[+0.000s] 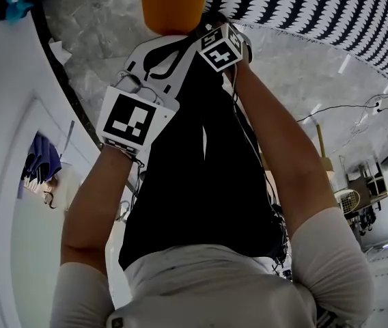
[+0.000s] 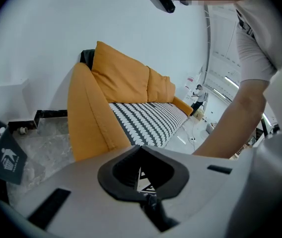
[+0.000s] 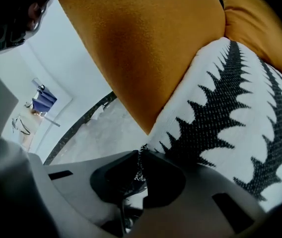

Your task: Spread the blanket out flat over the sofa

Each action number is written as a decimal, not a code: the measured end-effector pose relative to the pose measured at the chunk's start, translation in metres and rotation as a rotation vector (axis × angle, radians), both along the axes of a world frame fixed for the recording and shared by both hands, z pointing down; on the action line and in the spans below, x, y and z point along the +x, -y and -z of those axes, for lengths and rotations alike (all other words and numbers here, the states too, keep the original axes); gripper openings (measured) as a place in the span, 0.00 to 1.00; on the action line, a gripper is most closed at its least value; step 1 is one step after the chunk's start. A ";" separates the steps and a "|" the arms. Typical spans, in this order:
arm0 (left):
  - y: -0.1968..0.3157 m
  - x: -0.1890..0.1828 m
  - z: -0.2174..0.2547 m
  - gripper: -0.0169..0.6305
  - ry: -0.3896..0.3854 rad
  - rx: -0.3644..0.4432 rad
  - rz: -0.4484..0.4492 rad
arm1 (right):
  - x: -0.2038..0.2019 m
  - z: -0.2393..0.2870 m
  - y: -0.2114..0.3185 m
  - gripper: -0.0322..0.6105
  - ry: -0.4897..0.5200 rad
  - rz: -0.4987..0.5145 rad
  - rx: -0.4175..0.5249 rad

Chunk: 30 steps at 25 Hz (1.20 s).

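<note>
The orange sofa stands against a white wall, and the black-and-white patterned blanket lies along its seat. In the right gripper view the blanket drapes beside the sofa's orange arm. My right gripper is shut on the blanket's edge, with patterned cloth pinched between the pads. My left gripper is held off the sofa's end with its jaw tips together; a scrap of black-and-white shows through the hollow and I cannot tell what it is. In the head view both marker cubes sit close below the sofa arm.
Grey marble floor runs by the sofa's end, edged by a black baseboard. A dark blue bag stands at the left. Cables and equipment lie to the right. A person stands far off.
</note>
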<state>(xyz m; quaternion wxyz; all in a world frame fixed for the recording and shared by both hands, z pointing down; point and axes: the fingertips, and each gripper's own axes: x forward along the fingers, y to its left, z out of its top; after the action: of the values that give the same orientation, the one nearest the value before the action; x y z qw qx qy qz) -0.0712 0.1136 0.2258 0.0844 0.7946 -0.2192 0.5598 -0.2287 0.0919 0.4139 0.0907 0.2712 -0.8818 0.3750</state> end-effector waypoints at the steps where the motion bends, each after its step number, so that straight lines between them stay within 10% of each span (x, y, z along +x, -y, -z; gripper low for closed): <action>1: -0.004 0.001 0.003 0.04 -0.005 0.003 0.001 | 0.001 0.002 -0.003 0.12 0.003 -0.007 -0.006; 15: -0.009 0.024 0.035 0.04 -0.020 0.057 0.011 | 0.024 0.052 -0.029 0.23 0.131 -0.046 -0.033; 30: -0.087 0.172 0.143 0.04 -0.080 0.138 -0.108 | 0.286 0.209 -0.095 0.22 0.242 -0.393 0.115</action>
<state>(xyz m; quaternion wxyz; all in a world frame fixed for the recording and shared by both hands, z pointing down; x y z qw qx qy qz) 0.1013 0.2008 0.0831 0.0080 0.8308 -0.2106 0.5151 0.0568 0.1865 0.2054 -0.1058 0.3954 -0.8366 0.3642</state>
